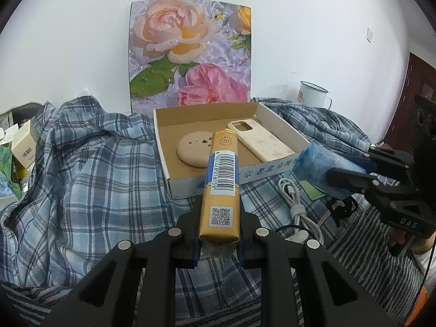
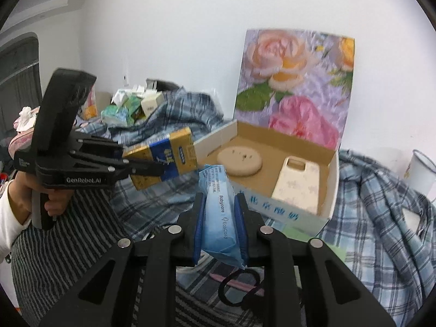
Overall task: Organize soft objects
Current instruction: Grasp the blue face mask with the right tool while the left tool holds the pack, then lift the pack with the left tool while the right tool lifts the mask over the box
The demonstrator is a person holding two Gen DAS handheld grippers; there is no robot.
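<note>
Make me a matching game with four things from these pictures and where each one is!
Things:
1. gold pack
2. blue pouch
3. phone case
4. white cable

Places:
A. flat inside the cardboard box
B. on the checked cloth, in front of the box
C. pinched in the left gripper
D. pinched in the right gripper

Pairs: 1-C, 2-D, 3-A, 4-B

Glossy gold carton (image 1: 222, 179), crinkly blue plastic packet (image 2: 220, 218), matt cardboard box (image 1: 272, 114).
</note>
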